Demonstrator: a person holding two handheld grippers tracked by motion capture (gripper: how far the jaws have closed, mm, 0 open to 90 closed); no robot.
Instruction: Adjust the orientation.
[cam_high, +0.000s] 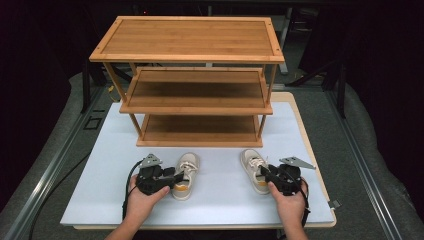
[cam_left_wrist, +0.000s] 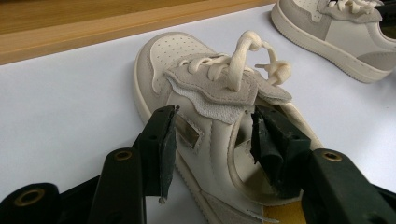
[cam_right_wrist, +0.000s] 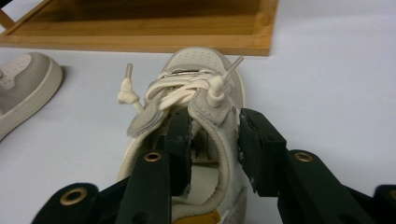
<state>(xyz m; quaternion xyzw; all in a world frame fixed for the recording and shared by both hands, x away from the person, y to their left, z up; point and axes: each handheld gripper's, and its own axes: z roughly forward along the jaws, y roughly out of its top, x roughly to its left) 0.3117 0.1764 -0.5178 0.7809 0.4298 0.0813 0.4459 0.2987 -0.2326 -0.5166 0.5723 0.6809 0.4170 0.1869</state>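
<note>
Two cream sneakers lie on the white tabletop (cam_high: 220, 200), toes toward a wooden shelf. My left gripper (cam_high: 177, 176) (cam_left_wrist: 212, 140) is at the left sneaker (cam_high: 188, 164) (cam_left_wrist: 187, 60). It stands open astride the shoe's side wall, one jaw outside and the other inside the opening. My right gripper (cam_high: 265, 173) (cam_right_wrist: 215, 135) is at the right sneaker (cam_high: 250, 159) (cam_right_wrist: 196, 58). It is open too, with one jaw inside the opening and one outside the padded collar. A small gap shows beside the inner jaw. A hand holds each gripper.
A three-tier wooden shelf (cam_high: 190, 37) stands at the back of the table with bare boards. Its bottom board (cam_right_wrist: 140, 28) lies just beyond the toes. The right sneaker (cam_left_wrist: 336, 32) and left sneaker (cam_right_wrist: 23, 84) each show in the other gripper's view. Cables trail off the front edge.
</note>
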